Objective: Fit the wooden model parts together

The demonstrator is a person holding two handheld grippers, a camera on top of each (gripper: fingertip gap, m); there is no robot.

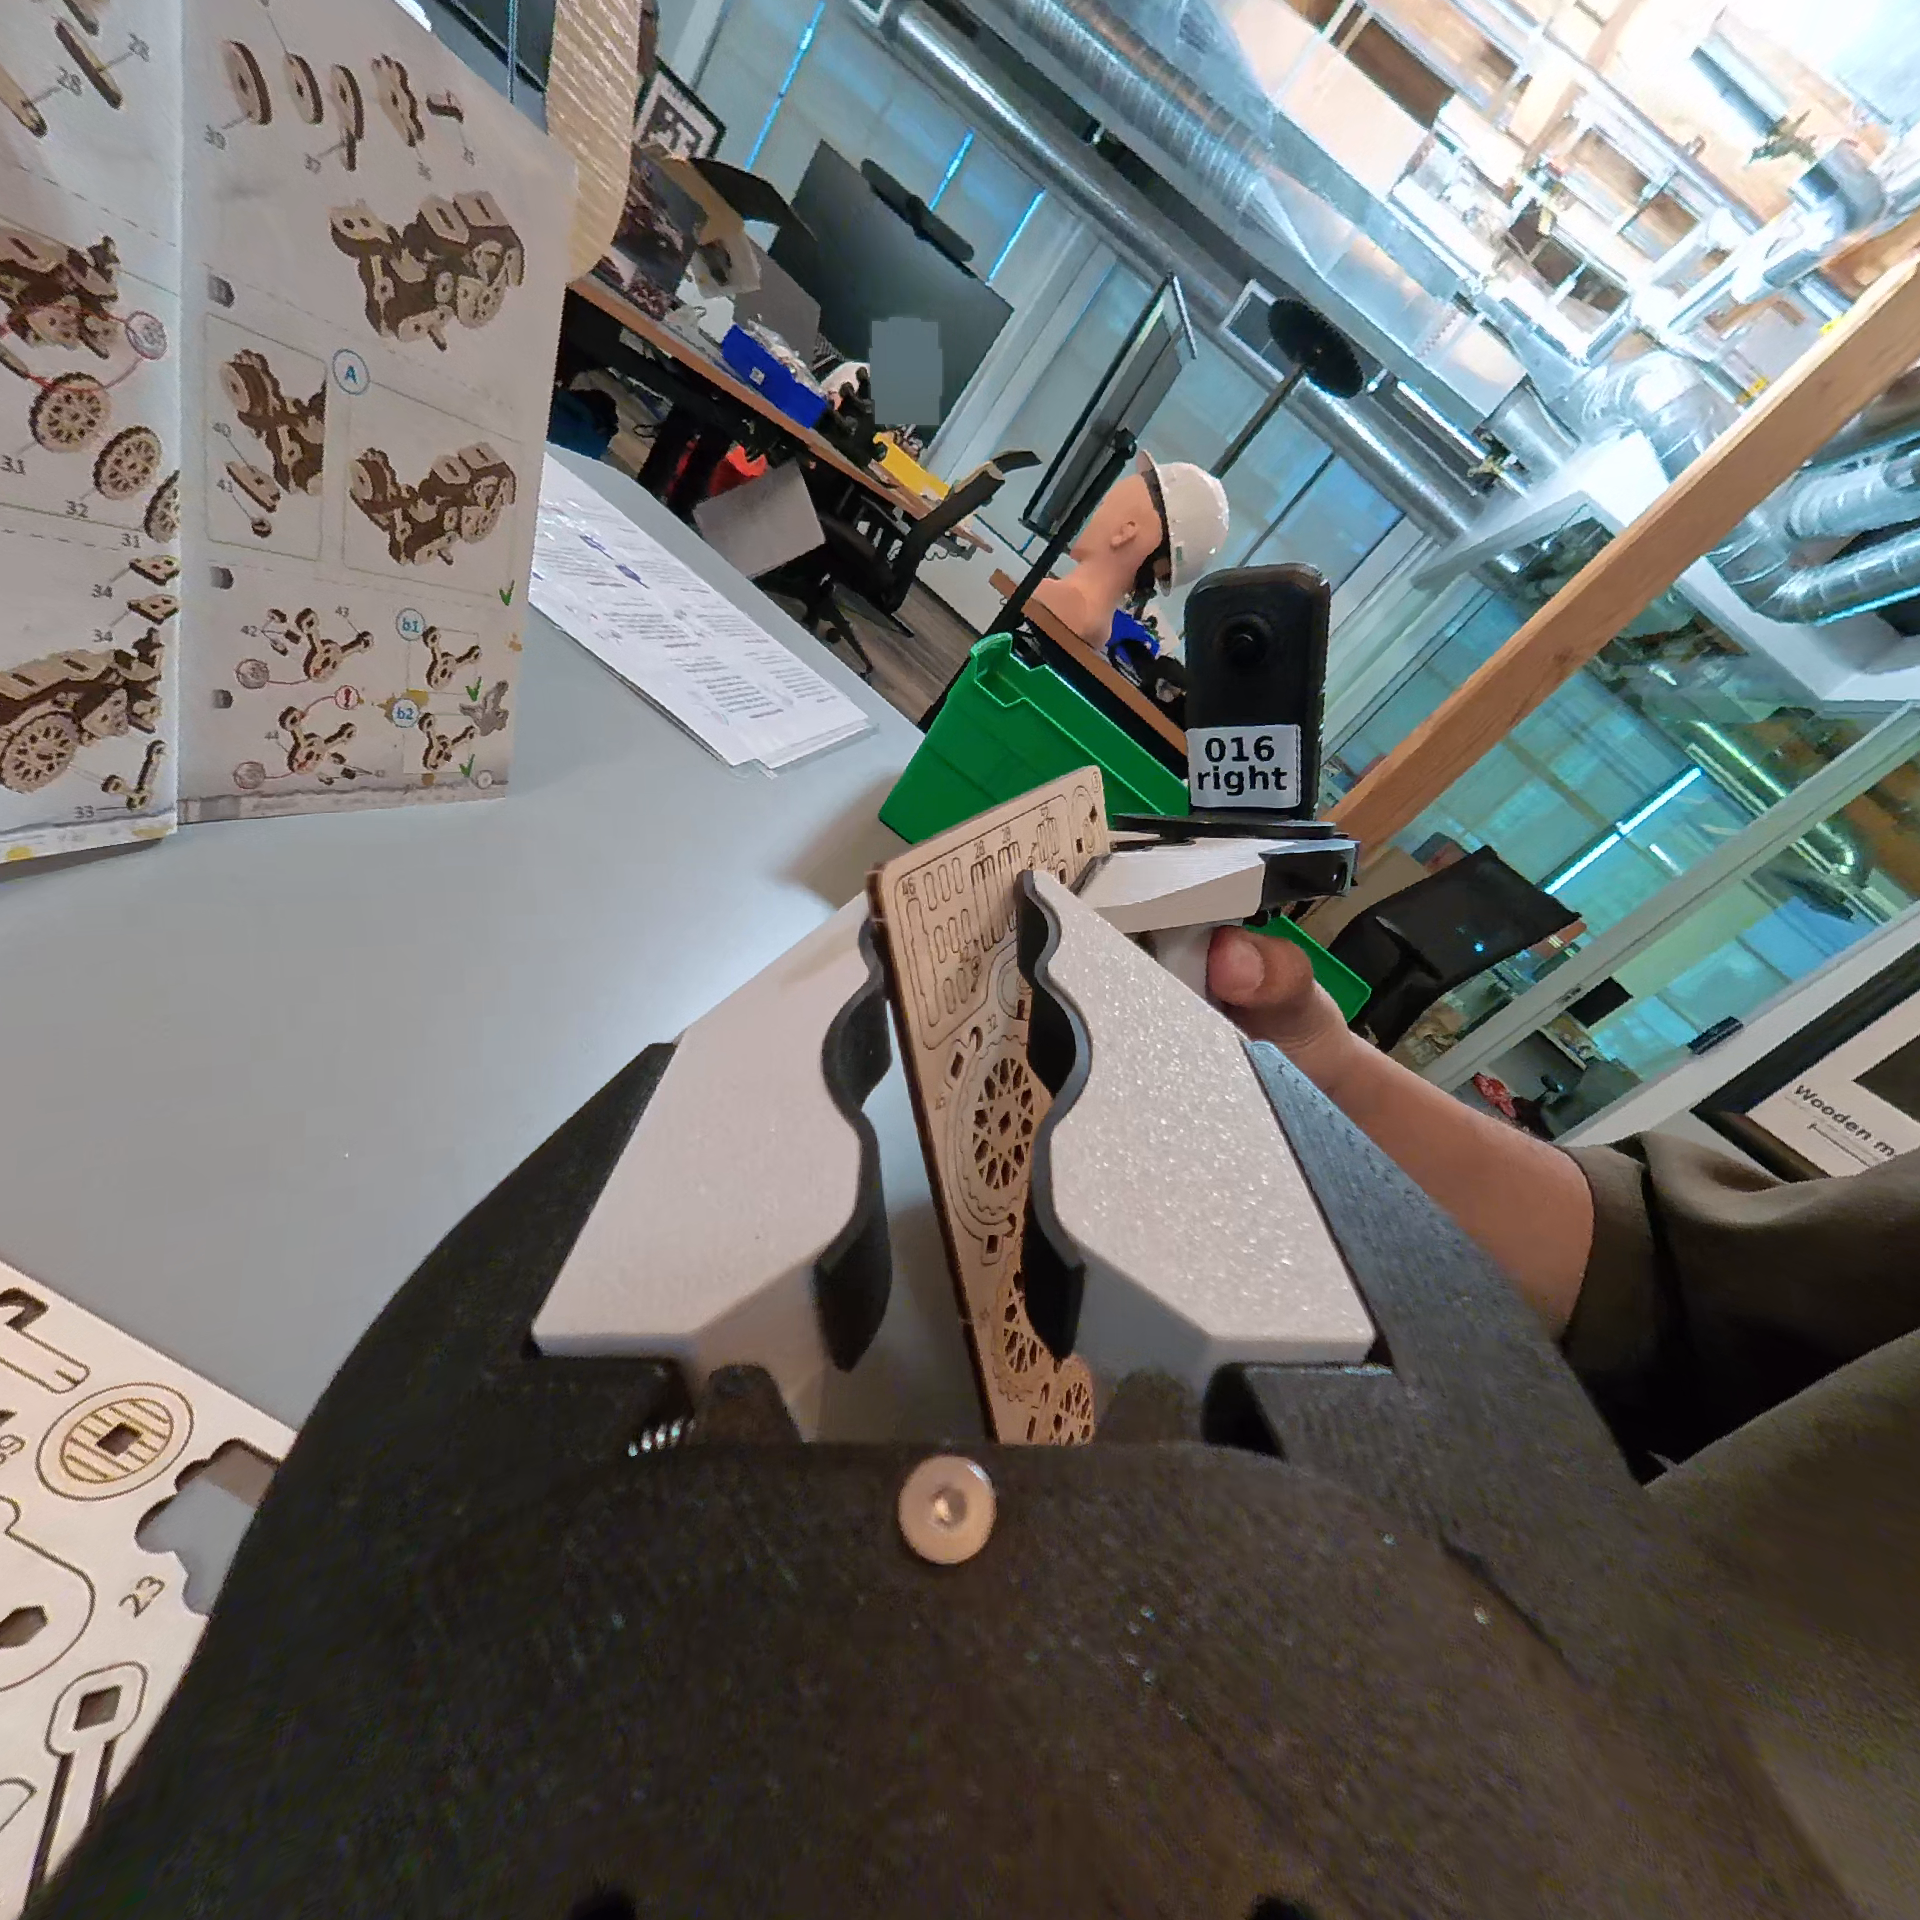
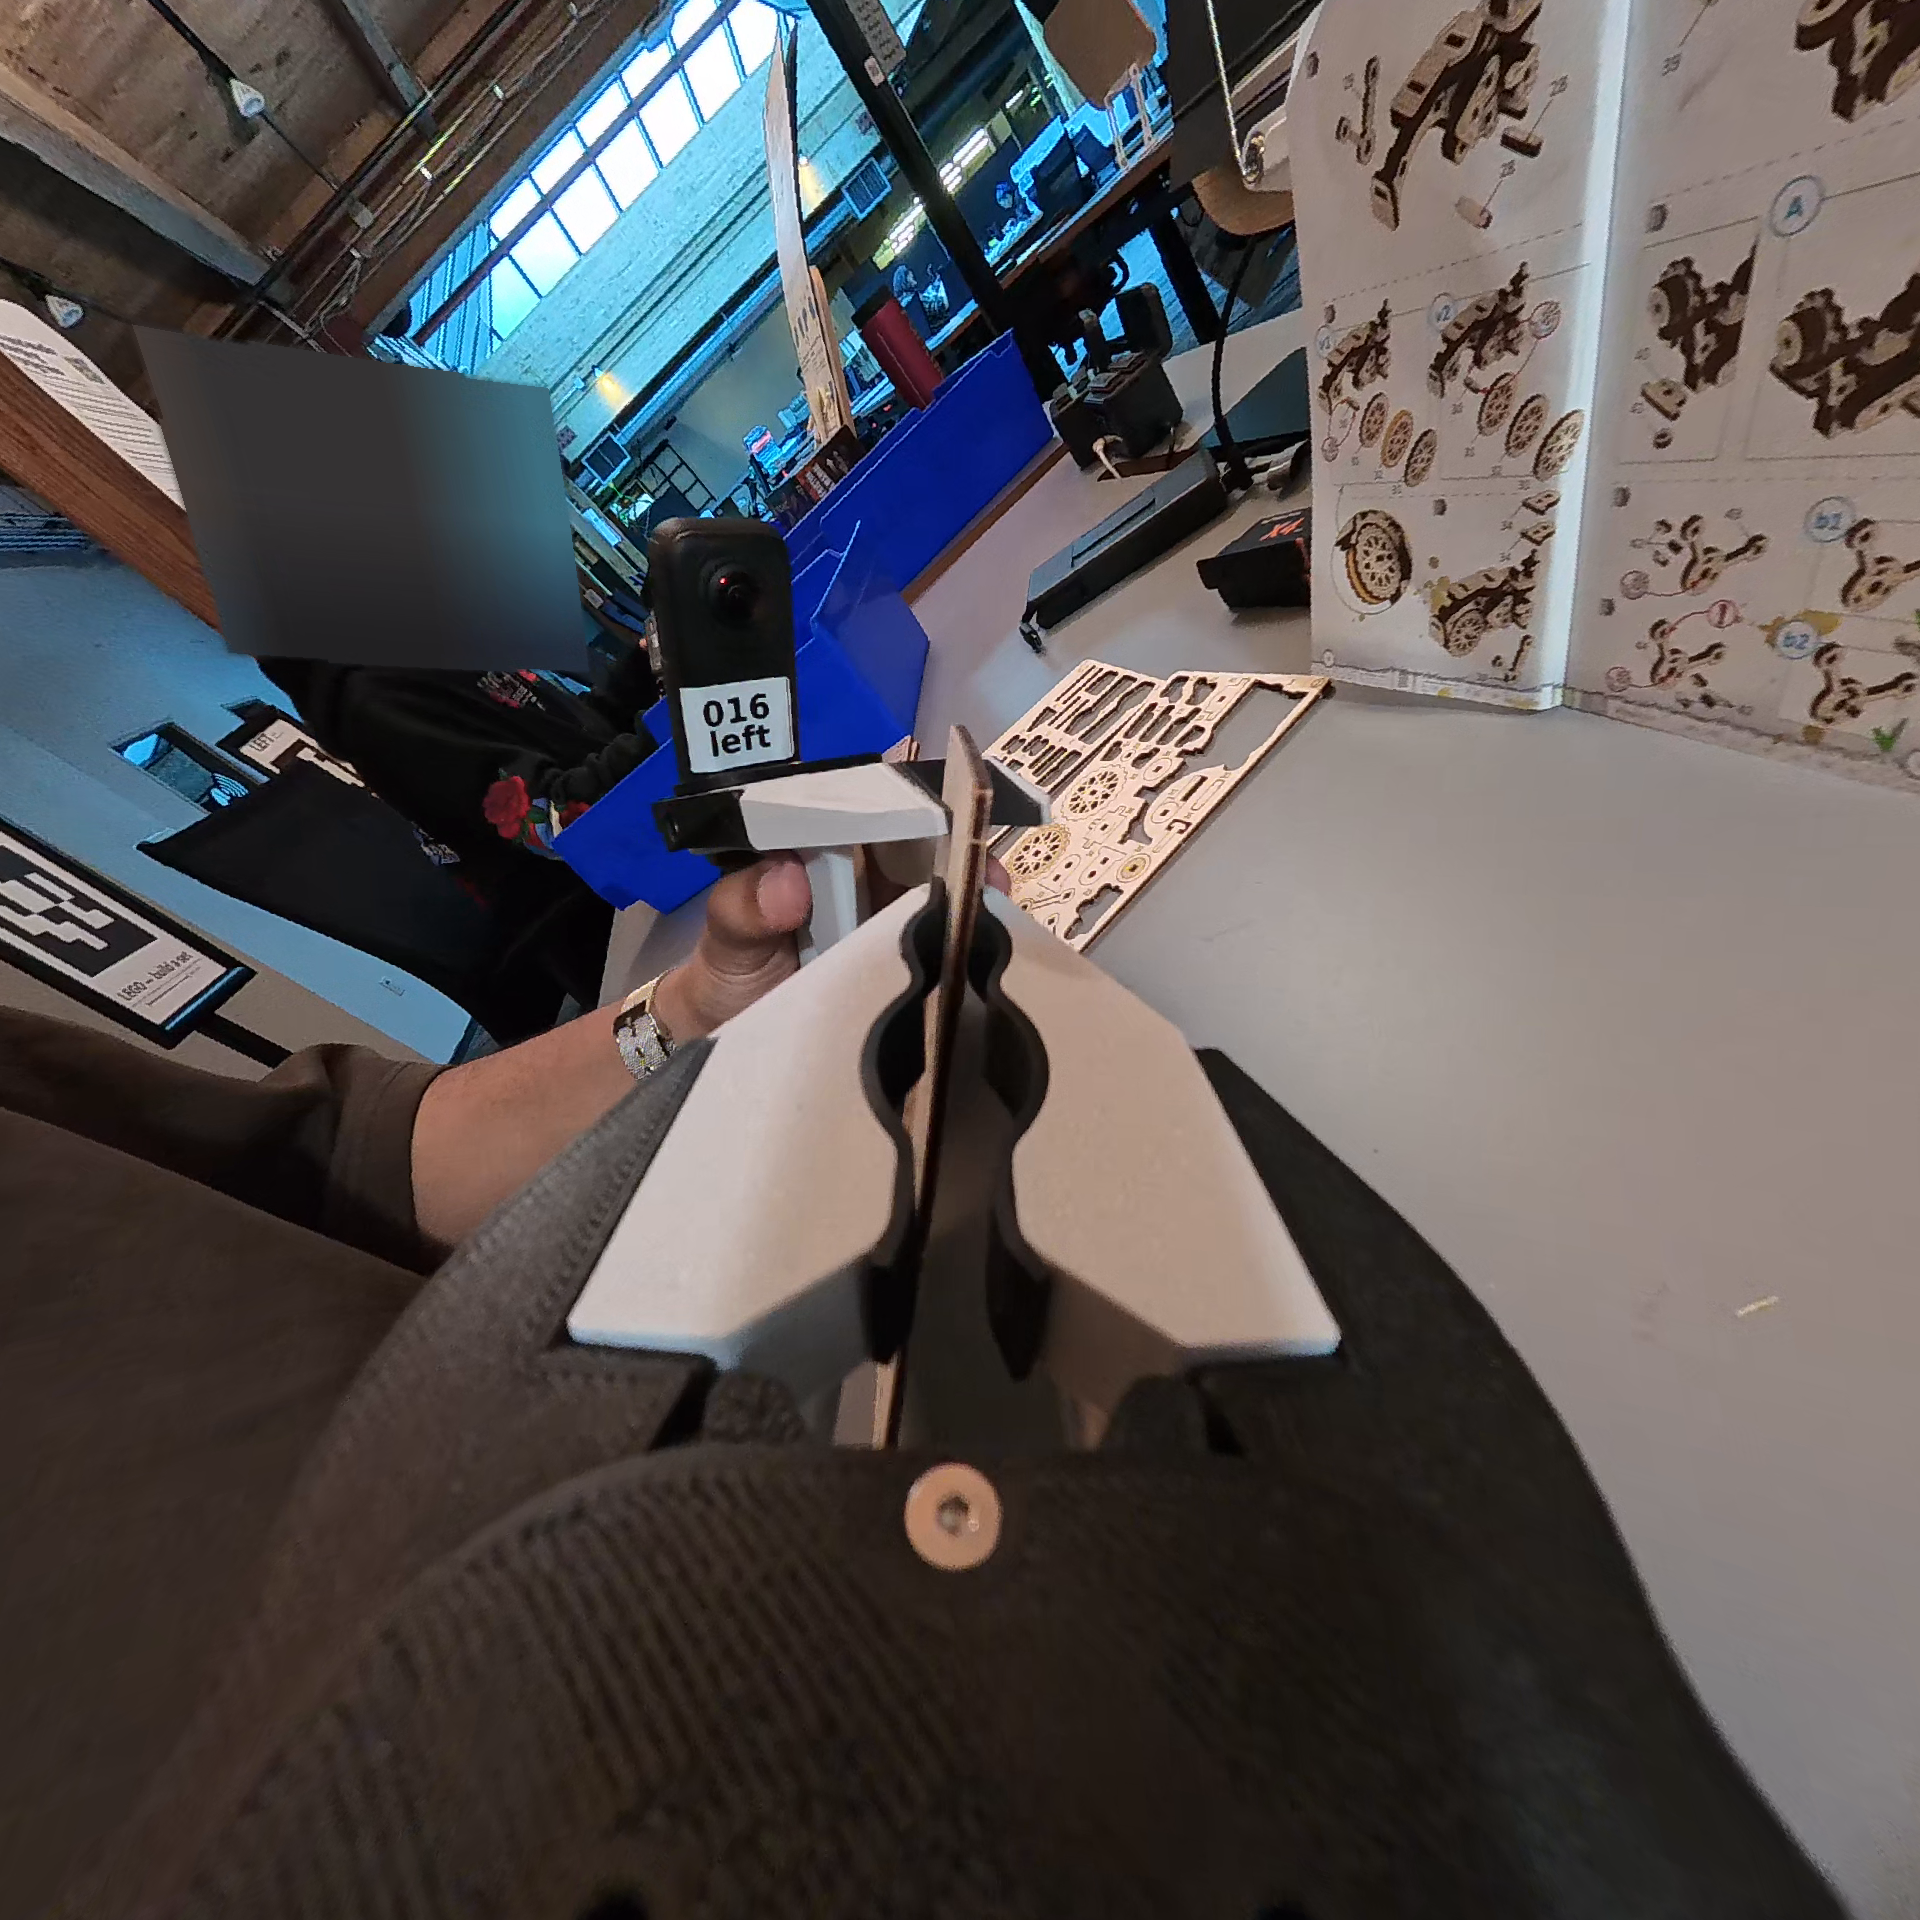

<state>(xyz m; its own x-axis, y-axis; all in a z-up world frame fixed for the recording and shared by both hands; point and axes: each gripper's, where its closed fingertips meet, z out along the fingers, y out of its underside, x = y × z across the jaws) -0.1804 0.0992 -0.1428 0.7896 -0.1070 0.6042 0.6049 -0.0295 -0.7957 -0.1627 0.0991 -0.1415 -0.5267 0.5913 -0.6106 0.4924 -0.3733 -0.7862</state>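
Currently the wooden parts sheet (image 1: 961,1049) stands on edge, clear above the counter (image 1: 312,987), in front of the propped instruction booklet (image 1: 343,416). The right tool (image 2: 951,935) is clamped on its edge. The left tool (image 1: 956,935) has one pad against the sheet's face and a visible gap at the other, so its grip looks loose. Judged thin, light and stiff, the sheet is weakened by laser-cut wheels and slots and likely to snap if twisted. Best held by the solid border. A second sheet (image 2: 1143,790) lies flat between booklet and tools.
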